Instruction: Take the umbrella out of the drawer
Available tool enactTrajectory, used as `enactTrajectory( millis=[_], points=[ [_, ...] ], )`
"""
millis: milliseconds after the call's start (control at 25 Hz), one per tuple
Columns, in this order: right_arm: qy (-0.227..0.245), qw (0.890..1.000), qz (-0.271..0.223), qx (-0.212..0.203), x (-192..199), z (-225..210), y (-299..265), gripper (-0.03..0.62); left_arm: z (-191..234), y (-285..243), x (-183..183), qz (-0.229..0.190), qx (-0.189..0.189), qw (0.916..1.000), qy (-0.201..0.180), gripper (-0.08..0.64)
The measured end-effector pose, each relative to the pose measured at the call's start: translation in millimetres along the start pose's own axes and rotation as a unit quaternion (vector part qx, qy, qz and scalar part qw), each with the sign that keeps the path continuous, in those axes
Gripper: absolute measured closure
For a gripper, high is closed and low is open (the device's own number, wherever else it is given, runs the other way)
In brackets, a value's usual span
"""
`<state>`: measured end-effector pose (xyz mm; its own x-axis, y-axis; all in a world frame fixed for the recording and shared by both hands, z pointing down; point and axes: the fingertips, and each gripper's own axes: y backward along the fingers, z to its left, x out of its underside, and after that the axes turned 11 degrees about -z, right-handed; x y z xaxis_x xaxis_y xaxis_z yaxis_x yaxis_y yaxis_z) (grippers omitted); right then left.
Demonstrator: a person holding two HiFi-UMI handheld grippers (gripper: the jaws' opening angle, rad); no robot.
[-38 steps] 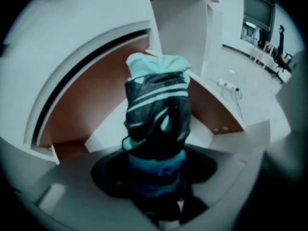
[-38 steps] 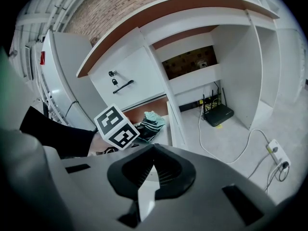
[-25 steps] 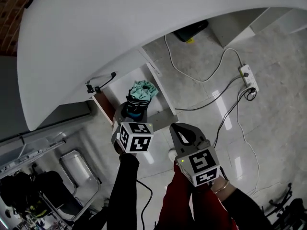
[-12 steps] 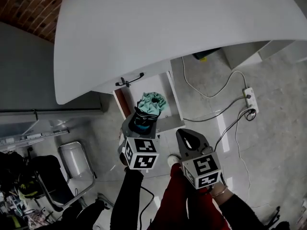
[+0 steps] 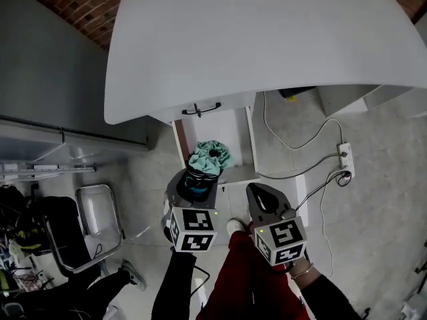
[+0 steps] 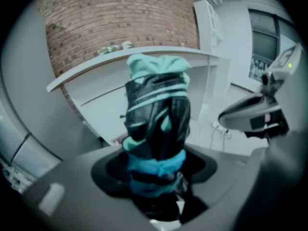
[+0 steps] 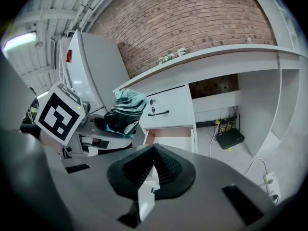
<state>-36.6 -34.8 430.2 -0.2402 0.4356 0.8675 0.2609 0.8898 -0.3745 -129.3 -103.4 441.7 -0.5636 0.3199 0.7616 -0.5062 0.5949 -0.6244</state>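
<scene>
Head view looks down on a white counter (image 5: 267, 39) that fills the upper part of the picture, with pale tiled floor (image 5: 373, 245) below it. Under the counter's edge a drawer (image 5: 230, 127) stands pulled open, its inside bare and light.

The folded umbrella (image 5: 203, 165), teal and black, is out of the drawer. It is held in the air before the drawer's front edge, teal end pointing toward the counter. The left gripper (image 5: 195, 184) is clenched round the umbrella's dark lower part; the left gripper view shows the bundle rising between its jaws.

The right gripper (image 5: 258, 191) hangs just beside it, apart from the umbrella. The right gripper view shows its jaws pressed together with nothing between them. A white power strip (image 5: 345, 157) lies on the floor to the right, with cables running from it.
</scene>
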Motion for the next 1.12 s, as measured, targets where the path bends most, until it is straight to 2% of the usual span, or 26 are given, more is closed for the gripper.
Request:
enactTrajectory(
  millis=[360,480,840,1120],
  points=[
    [0.031,0.999,0.005,-0.029,-15.6,20.3,-3.6,0.594,13.8,45.1,14.1,0.0,-0.037,0.9965,0.075,0.282],
    [0.035,0.999,0.007,-0.038,-17.9,26.7,-5.9,0.594,18.0,56.7,19.9,-0.002,-0.049,0.9932,0.106,0.282],
    [0.038,0.997,0.016,-0.068,-20.1,44.8,-9.7,0.594,25.8,91.6,34.3,-0.003,-0.084,0.9825,0.166,0.282],
    [0.07,0.993,0.028,-0.095,-17.5,63.0,-13.1,0.594,27.5,113.8,52.8,-0.002,-0.104,0.9705,0.218,0.281]
  ],
)
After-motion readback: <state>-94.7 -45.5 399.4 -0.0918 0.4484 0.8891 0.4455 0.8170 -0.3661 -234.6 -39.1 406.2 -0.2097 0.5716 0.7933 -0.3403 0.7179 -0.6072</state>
